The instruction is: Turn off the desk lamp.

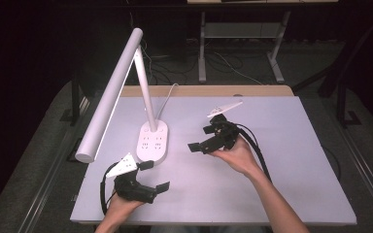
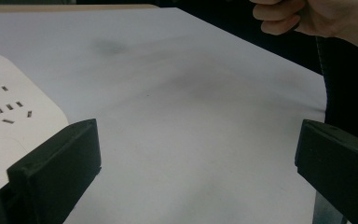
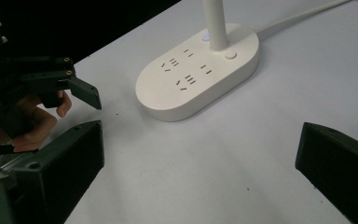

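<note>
A white desk lamp stands at the table's left middle; its oval base (image 1: 153,141) carries several sockets and two buttons, and its long bar head (image 1: 109,94) slants out over the left edge. My left gripper (image 1: 154,175) is open just in front of the base, with nothing between the jaws. In the left gripper view (image 2: 198,172) the base (image 2: 9,126) lies at the left. My right gripper (image 1: 200,138) is open to the right of the base, jaws pointing at it. The right gripper view (image 3: 200,172) shows the base (image 3: 200,74) ahead and the left gripper (image 3: 51,79) at the left.
The white table top (image 1: 281,160) spreads bare to the right and front. The lamp's white cable (image 1: 167,97) runs off the back edge. The legs of another desk (image 1: 202,48) stand behind on dark floor. The person's right hand (image 2: 307,16) hangs at the top right.
</note>
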Motion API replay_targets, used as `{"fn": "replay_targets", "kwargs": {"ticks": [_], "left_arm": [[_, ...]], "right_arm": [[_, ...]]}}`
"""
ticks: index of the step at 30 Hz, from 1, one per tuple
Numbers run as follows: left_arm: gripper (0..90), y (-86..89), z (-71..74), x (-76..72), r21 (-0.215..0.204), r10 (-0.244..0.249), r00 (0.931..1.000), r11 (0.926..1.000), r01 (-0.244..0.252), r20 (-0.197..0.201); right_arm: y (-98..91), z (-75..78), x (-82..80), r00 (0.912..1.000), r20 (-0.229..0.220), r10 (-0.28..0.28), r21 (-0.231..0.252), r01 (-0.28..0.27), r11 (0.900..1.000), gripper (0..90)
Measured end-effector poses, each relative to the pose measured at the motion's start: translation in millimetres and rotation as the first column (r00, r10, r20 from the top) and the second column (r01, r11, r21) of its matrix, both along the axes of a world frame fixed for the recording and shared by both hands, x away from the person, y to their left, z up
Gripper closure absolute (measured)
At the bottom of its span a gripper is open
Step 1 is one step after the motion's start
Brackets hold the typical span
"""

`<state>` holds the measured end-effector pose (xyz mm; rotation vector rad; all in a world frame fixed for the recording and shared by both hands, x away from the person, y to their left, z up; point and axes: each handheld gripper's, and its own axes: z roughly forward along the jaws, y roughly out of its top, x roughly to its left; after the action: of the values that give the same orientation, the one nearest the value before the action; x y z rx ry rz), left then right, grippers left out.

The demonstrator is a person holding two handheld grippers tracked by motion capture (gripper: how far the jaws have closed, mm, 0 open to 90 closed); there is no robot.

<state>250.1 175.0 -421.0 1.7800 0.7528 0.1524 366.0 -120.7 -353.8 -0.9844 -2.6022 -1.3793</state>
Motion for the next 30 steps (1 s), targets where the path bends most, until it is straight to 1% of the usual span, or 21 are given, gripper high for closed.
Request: {"fn": "replay_targets", "kwargs": {"ticks": [5,9,10,14,15,16,17,18,19,21,22,23,24,25,26,28,29,30], "left_arm": [[0.0,-0.1,0.0,-0.2,0.001,-0.004,1.0,1.0,0.004,0.001],[0.0,0.0,-0.1,-0.1,-0.001,-0.008,1.0,1.0,0.008,0.0],[0.0,-0.1,-0.1,0.1,-0.001,-0.009,1.0,1.0,0.009,0.001],[0.0,-0.1,0.0,0.1,0.001,-0.012,0.9999,0.9999,0.012,0.004],[0.0,0.1,0.0,0.0,0.001,-0.013,0.9999,0.9999,0.013,0.004],[0.0,0.1,0.1,-0.1,-0.001,-0.012,0.9999,0.9999,0.012,0.004],[0.0,0.3,0.2,-0.4,-0.002,-0.01,0.9999,0.9999,0.01,0.002],[0.0,0.4,0.3,-0.6,-0.005,-0.01,1.0,0.9999,0.01,0.0],[0.0,0.6,0.3,-0.5,-0.005,-0.01,0.9999,0.9999,0.01,0.001],[0.0,0.7,0.0,-0.5,-0.007,-0.01,1.0,0.9999,0.01,0.002],[0.0,0.9,-0.1,-0.2,-0.004,-0.012,0.9999,0.9999,0.012,0.005],[0.0,1.0,0.0,-0.5,-0.003,-0.013,0.9999,0.9999,0.013,0.001],[0.0,0.9,0.1,-0.7,-0.006,-0.013,0.9999,0.9999,0.013,0.001],[0.0,1.0,0.2,-0.7,-0.006,-0.013,0.9999,0.9999,0.013,0.002],[0.0,1.2,0.3,-0.8,-0.007,-0.014,0.9999,0.9999,0.014,0.001],[0.0,1.6,0.4,-0.9,-0.009,-0.012,0.9999,0.9999,0.012,0.002],[0.0,1.7,0.5,-0.9,-0.01,-0.011,0.9999,0.9999,0.011,0.002],[0.0,1.9,0.5,-0.8,-0.012,-0.01,0.9999,0.9999,0.011,0.003]], "right_arm": [[11.6,-4.3,8.4,0.9999,-0.008,0.007,-0.004,-0.007,1.0,1.2],[19.1,-6.2,14.8,0.9998,-0.009,0.015,0.002,-0.015,0.9999,1.2],[20.2,-6.6,16.2,0.9996,-0.008,0.027,0.014,-0.027,0.9995,6.5],[25.1,-8.6,21.3,0.9996,-0.018,0.02,0.02,-0.02,0.9996,6.5],[26.6,-9.5,23.3,0.9996,-0.019,0.02,0.015,-0.02,0.9997,6.6],[27.9,-10.6,25.5,0.9996,-0.018,0.02,0.008,-0.019,0.9998,8.2],[28.8,-11.1,27.0,0.9995,-0.025,0.02,0.01,-0.02,0.9997,12.3],[29.3,-11.5,28.6,0.9995,-0.022,0.024,0.019,-0.023,0.9996,15.2],[29.8,-11.6,30.3,0.9995,-0.02,0.023,0.023,-0.022,0.9995,15.7],[31.8,-11.8,33.6,0.9992,-0.021,0.034,0.016,-0.033,0.9993,23.3],[33.0,-11.8,35.1,0.999,-0.018,0.041,0.013,-0.041,0.9991,25.5],[35.7,-12.0,38.8,0.9986,-0.01,0.052,0.016,-0.052,0.9985,30.7],[35.7,-12.0,38.8,0.9986,-0.01,0.052,0.016,-0.052,0.9985,30.7],[37.2,-11.5,40.3,0.9985,-0.008,0.054,0.016,-0.054,0.9984,33.2],[40.1,-10.4,43.8,0.9985,-0.006,0.054,0.03,-0.054,0.9981,37.3],[42.5,-8.6,48.1,0.998,-0.007,0.063,0.025,-0.063,0.9977,42.7],[42.5,-8.6,48.1,0.998,-0.007,0.063,0.025,-0.063,0.9977,42.7],[44.7,-8.0,49.6,0.9981,-0.01,0.06,0.028,-0.06,0.9978,45.1]]}}
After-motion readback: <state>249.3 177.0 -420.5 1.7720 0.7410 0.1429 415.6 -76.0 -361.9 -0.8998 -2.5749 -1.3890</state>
